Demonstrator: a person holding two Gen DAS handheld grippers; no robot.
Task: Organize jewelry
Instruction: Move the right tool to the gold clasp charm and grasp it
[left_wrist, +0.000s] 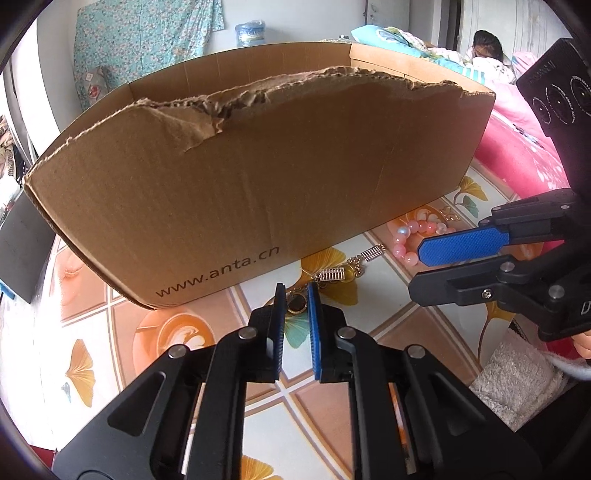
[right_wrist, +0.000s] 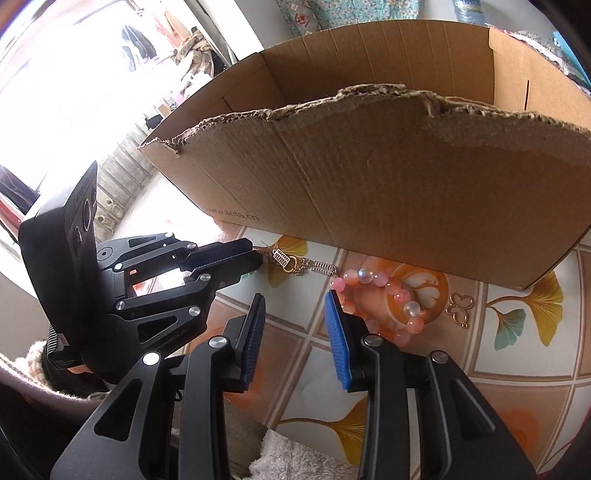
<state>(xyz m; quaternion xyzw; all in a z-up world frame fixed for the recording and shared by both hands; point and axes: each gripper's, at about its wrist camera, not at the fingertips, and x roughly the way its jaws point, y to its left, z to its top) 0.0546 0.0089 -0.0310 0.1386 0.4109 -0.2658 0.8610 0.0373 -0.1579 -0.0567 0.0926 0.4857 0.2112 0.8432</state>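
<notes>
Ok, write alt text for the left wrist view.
The left claw brackets a round gold-rimmed pendant on a patterned tablecloth, in front of a torn cardboard box. To the right, the right claw hangs near a pink bead bracelet.

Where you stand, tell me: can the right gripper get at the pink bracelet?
Probably yes. The bracelet lies in the open on the table just past the right gripper, beside one fingertip; its jaws are open and nothing lies between.

Both black claws (left_wrist: 296, 291) (right_wrist: 293, 301) have blue ribbed pads, silver screws.
</notes>
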